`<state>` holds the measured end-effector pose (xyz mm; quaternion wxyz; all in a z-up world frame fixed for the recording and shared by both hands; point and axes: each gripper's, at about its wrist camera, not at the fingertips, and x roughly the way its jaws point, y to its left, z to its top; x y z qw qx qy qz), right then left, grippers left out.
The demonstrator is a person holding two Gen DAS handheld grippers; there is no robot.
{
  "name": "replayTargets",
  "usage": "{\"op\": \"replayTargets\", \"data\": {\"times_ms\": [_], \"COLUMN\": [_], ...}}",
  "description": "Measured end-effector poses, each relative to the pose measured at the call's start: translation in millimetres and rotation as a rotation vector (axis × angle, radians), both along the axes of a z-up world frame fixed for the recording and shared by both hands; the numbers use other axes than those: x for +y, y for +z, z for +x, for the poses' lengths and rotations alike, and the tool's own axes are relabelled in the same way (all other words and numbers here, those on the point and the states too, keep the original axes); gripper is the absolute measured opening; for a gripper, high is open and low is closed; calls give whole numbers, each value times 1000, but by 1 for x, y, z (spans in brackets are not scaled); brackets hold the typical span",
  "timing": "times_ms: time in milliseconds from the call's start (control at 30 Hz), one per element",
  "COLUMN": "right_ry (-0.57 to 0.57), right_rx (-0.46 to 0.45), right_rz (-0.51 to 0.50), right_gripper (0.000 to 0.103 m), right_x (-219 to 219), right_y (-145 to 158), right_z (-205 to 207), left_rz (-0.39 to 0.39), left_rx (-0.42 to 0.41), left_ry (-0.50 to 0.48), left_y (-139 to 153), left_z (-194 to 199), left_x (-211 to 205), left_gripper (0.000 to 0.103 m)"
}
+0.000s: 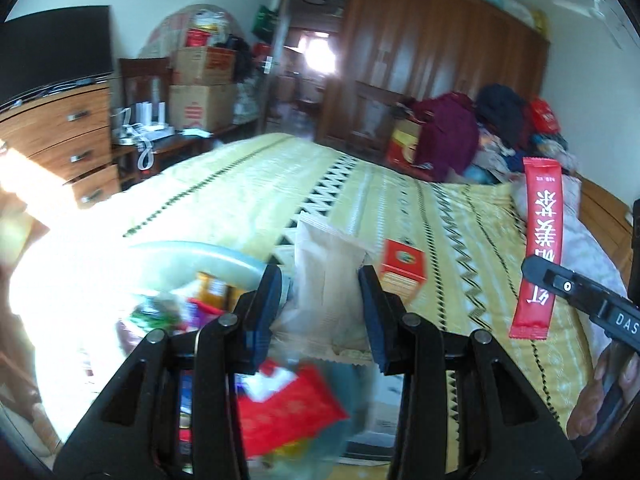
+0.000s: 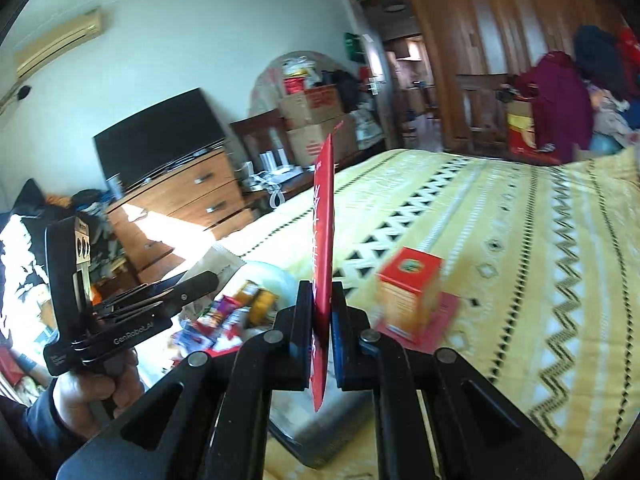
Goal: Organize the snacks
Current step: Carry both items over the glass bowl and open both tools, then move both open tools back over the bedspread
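Red sachet [image 2: 323, 240] – long axis upright | right claw [image 2: 322, 312] clenched on it | left claw [image 1: 320, 300] grasping white packet [image 1: 326, 280]

Long red sachet [image 2: 323, 236] with white lettering standing upright, edge-on, white packet [image 1: 326, 280] sticking up, pinched at its sides, red-topped box [image 2: 408, 294] sitting upright on the bed [image 2: 520, 240], mixed snacks [image 2: 232, 316] lying heaped.

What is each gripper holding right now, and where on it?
Left gripper: white packet, jaws on its side edges. Right gripper: red stick sachet, jaws clamping its flat faces near the lower end.
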<state>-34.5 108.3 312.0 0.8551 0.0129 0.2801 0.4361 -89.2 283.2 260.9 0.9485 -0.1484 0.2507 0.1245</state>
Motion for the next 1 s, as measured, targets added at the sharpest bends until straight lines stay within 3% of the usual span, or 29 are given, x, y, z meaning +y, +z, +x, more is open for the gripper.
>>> {"op": "replayTargets", "data": {"times_ms": [233, 433, 867, 1000], "right_ry": [158, 216, 231, 239], "right_rx": [107, 173, 199, 198], "right_rz": [-30, -90, -133, -139], "right_gripper": [11, 11, 15, 28], "right_x": [111, 165, 187, 191], "right_y": [-22, -53, -72, -72], "right_z": [-9, -13, -8, -10], "left_rz": [-16, -16, -19, -26], "left_rx": [58, 113, 157, 160], "left_ry": [133, 177, 196, 201], "left_y": [-22, -43, -52, -53], "left_z": [-11, -10, -15, -15], "left_x": [56, 74, 90, 92], "left_gripper": [40, 40, 43, 43]}}
